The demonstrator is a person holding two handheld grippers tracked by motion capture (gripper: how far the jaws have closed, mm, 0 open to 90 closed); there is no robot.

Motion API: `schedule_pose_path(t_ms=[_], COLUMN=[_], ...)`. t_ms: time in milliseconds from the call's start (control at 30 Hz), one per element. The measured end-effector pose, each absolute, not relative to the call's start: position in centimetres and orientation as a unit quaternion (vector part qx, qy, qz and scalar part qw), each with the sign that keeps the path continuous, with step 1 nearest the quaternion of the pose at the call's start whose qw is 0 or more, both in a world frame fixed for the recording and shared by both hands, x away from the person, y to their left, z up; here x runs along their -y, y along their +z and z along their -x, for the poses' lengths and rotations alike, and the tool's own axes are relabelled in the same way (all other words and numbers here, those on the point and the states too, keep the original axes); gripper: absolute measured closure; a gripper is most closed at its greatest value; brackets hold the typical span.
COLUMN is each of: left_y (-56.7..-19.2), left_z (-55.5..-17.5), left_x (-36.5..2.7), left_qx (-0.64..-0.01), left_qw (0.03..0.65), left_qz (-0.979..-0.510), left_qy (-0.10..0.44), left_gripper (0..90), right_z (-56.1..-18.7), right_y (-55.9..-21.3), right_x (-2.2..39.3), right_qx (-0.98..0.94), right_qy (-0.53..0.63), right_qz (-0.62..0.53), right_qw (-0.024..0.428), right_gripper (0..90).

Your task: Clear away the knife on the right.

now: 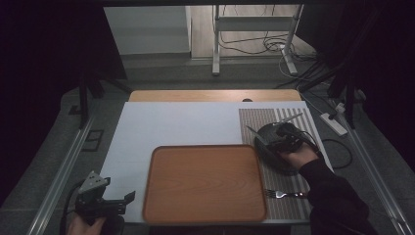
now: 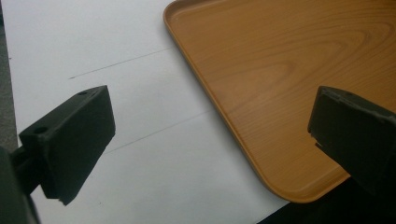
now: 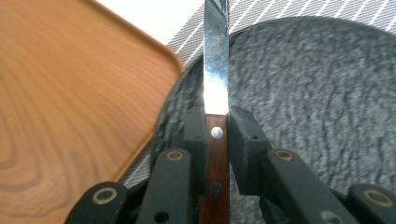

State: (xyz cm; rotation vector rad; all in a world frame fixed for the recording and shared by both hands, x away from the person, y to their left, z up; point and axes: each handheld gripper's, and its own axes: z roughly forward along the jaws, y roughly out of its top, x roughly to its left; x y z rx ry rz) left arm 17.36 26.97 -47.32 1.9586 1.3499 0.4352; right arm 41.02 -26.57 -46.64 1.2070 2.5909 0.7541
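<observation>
Item: table knife with polished steel blade and riveted dark-wood handle [image 3: 217, 140], clamped by the handle in the right gripper [image 3: 217, 123], above the dark speckled round plate [image 3: 327, 93] at the right of the table.
Handling: probably light, stiff; blade slick, so the wooden handle is the place to grip.
Left gripper [image 2: 205, 135]: released, jaws wide apart, near-left corner.
Surface: white sheet [image 1: 171, 122]; rounded wooden tray [image 1: 204, 183] centre; striped placemat [image 1: 259, 122] right; steel fork [image 1: 281, 194] near.
Room: dim, grey floor, cables.
</observation>
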Motion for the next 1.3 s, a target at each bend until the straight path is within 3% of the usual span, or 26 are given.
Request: schedule_pose_path(t_ms=[800,1300], left_y=[-47.3,-47.3], left_z=[-17.4,-17.5], left_x=[-26.9,-26.9], left_qx=[-0.522,-0.522], left_qw=[0.353,0.351], left_qz=[-0.758,-0.759], left_qy=[0.168,0.169], left_gripper=[1.5,1.5], right_z=[-35.2,-33.9], right_y=[-47.0,-47.9], right_x=[23.0,20.3], right_qx=[-0.893,-0.903], right_qy=[0.251,0.248], right_qz=[-0.365,-0.345], right_qw=[0.081,0.066], right_gripper=[77.4,77.4])
